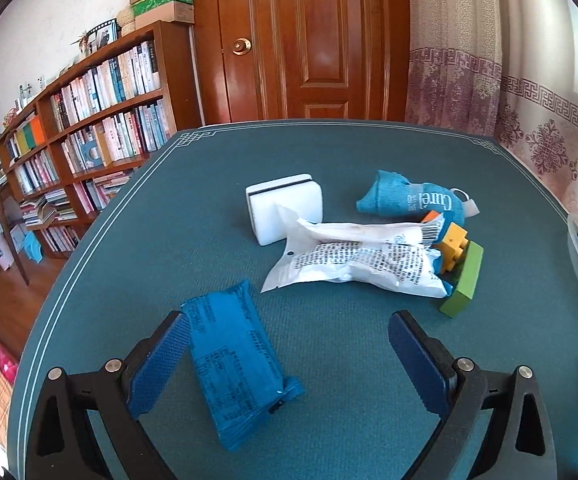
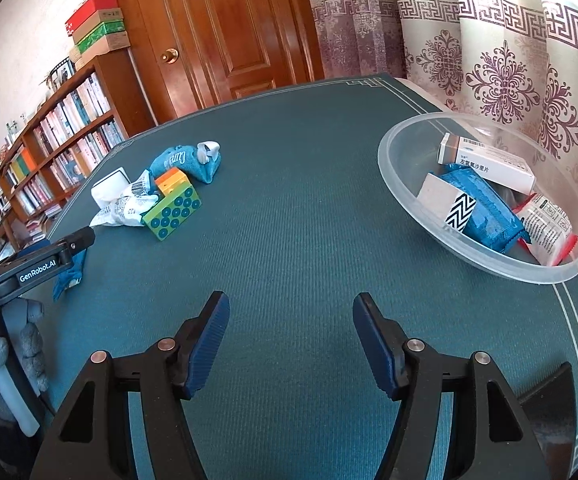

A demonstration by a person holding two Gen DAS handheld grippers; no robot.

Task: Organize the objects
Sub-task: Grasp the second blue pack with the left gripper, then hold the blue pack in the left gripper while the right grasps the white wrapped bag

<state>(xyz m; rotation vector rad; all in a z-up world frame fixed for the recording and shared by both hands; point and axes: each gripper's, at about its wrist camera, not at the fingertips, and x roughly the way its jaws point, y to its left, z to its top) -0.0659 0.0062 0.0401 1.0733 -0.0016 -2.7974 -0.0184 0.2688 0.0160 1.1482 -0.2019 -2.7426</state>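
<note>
A teal cloth-covered table [image 1: 329, 152] with a pale line border fills both views. Beyond its far edge stands a brown wooden door [image 1: 309, 40], with a bookcase [image 1: 89, 120] to the left and patterned curtains [image 2: 489, 60] to the right.

At the table's right side sits a clear plastic bowl [image 2: 401, 128]. It holds a white medicine box [image 2: 489, 160], a blue packet [image 2: 485, 212], a pale box with a black-and-white zigzag band [image 2: 445, 200] and a white sachet with a red edge [image 2: 549, 224].

Left of centre lies a loose cluster: a white printed plastic bag [image 1: 361, 260] draped over a green block [image 1: 463, 284] and an orange-yellow block [image 1: 455, 248]. A white sponge with a dark stripe [image 1: 285, 208] lies just behind the bag on the left, and a rolled blue towel [image 1: 405, 200] on the far right of the heap. In the right wrist view the green block shows blue dots on its face.

The left gripper [image 1: 289, 336] hangs low over the near part of the table, jaws spread wide. A blue wrapped pack [image 1: 237, 360] lies on the cloth between them, lengthwise, touching the left finger [image 1: 161, 364] and well clear of the right one.

The right gripper [image 2: 291, 320] is spread apart and empty over bare cloth, between the cluster and the bowl.
</note>
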